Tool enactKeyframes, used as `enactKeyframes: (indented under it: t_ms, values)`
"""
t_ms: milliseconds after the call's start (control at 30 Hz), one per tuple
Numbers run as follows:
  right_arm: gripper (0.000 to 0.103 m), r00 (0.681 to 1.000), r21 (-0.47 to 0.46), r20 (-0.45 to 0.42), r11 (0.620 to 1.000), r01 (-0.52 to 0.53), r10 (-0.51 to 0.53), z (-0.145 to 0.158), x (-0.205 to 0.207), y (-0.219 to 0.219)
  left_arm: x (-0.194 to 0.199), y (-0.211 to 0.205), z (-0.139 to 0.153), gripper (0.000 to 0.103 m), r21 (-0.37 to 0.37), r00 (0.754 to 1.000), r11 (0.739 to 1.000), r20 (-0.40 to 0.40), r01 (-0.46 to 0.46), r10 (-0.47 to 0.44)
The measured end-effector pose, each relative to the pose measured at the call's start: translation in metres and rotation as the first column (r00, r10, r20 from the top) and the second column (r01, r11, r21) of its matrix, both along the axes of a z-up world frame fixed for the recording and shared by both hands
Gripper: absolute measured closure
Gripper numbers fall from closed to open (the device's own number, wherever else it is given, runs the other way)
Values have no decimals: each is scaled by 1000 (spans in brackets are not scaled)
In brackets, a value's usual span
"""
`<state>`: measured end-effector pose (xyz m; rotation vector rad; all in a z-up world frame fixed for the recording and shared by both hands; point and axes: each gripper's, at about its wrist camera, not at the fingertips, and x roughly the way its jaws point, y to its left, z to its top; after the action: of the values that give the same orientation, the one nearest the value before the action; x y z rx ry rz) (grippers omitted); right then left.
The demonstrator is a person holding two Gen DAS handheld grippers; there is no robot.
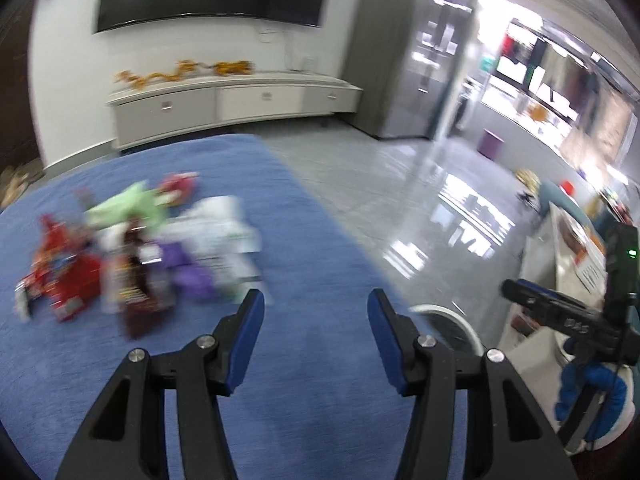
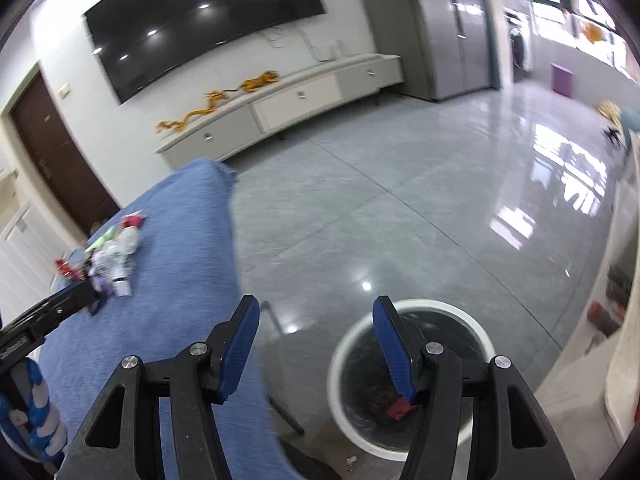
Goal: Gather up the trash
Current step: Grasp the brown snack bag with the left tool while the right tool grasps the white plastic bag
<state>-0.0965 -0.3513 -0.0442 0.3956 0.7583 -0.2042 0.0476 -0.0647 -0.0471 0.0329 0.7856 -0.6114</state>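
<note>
Meanwhile, both the left claw (image 1: 316,304) and right claw (image 2: 316,312) gape empty; wrappers (image 1: 132,252) lie on the blue table (image 1: 304,240) beside the bin (image 2: 412,376).

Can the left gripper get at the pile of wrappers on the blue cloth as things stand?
Probably yes. The left gripper is open and empty, and only bare blue cloth lies between it and the pile of wrappers, ahead to its left.
</note>
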Motion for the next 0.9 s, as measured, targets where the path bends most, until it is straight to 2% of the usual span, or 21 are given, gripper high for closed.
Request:
enactKeyframes:
  t_ms: [100,300,400,467,600,700,900]
  values:
    - [46,996,-5,15,996,-86,86,9,26,29,18,38,-2,51,9,996,996,-4,-92,92]
    - [46,965,8,40,965,-261,260,16,79,87,47,86,-10,54,-4,980,981,-33,-196,195]
    - [46,936,11,47,936,-351,350,16,107,119,61,93,-15,60,-9,977,978,-56,-208,207]
    - [43,912,19,51,912,-409,408,15,126,139,61,91,-18,61,-5,976,977,-61,-211,211]
    - [43,882,36,47,881,-472,470,9,160,165,73,88,-29,65,4,974,978,-82,-211,210]
    - [42,868,61,29,866,-497,496,-1,181,174,79,83,-33,66,10,975,979,-89,-202,202]
    - [40,853,138,-7,846,-516,521,-25,214,178,89,71,-40,76,27,979,984,-98,-178,180]
